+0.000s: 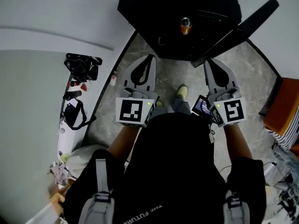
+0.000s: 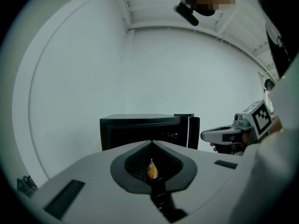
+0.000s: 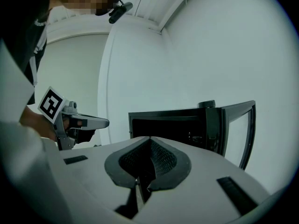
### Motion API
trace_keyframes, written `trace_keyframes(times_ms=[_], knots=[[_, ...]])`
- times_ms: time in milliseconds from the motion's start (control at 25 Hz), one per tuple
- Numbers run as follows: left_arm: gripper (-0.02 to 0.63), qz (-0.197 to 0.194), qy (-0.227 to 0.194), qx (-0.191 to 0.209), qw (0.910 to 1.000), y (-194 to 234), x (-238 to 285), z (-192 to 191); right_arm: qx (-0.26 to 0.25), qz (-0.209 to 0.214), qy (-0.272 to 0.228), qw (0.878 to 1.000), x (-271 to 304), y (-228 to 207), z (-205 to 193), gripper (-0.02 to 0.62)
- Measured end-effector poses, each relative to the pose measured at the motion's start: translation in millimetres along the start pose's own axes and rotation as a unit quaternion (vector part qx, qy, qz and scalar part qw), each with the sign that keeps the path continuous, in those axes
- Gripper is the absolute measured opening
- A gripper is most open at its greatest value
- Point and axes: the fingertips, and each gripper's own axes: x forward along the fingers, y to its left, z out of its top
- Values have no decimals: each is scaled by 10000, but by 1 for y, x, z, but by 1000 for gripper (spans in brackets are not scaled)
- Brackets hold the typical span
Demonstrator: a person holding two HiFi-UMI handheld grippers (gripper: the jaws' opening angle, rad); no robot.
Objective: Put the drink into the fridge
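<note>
The drink [image 1: 185,26] stands upright inside the fridge [image 1: 140,3], just within the opening. It is orange with a pale top, and neither claw touches it. It looks like a small sealed bottle or can — light, I'd judge, and stiff enough to take a firm squeeze. The walls look smooth, though, so it would likely slip if pinched near the narrow top. If it needs shifting, the place to take it is across the middle of the body, with the pads square on both sides. Keep it upright so it doesn't topple.

Seen from the left claw [image 2: 151,143], the drink [image 2: 151,170] shows far off through the hollow below the meeting tips, not held between them.

The fridge is a low black box on the floor [image 1: 173,73], with its door [image 1: 243,24] swung wide to the right. The drink seems to be where the task wants it, so what's left, by my reckoning, is the door.

The left claw is closed, tips together, gripping nothing, and it points at the fridge from well short of it. The right claw [image 1: 208,62] is closed and empty too — it sits near the door's lower edge, and I can't tell whether it touches. Off to the left, bags [image 1: 81,66] lie by the wall.
</note>
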Motion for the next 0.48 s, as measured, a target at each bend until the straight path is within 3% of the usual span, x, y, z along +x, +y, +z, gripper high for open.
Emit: trace_keyframes(times_ms=[320, 480], knots=[[14, -134, -41, -32, 9999, 7, -27, -3, -103, -44, 331, 9994, -10, 28, -11, 14], [14, -278, -84, 19, 9996, 8, -62, -8, -272, -225, 68, 9994, -29, 57, -4, 14]])
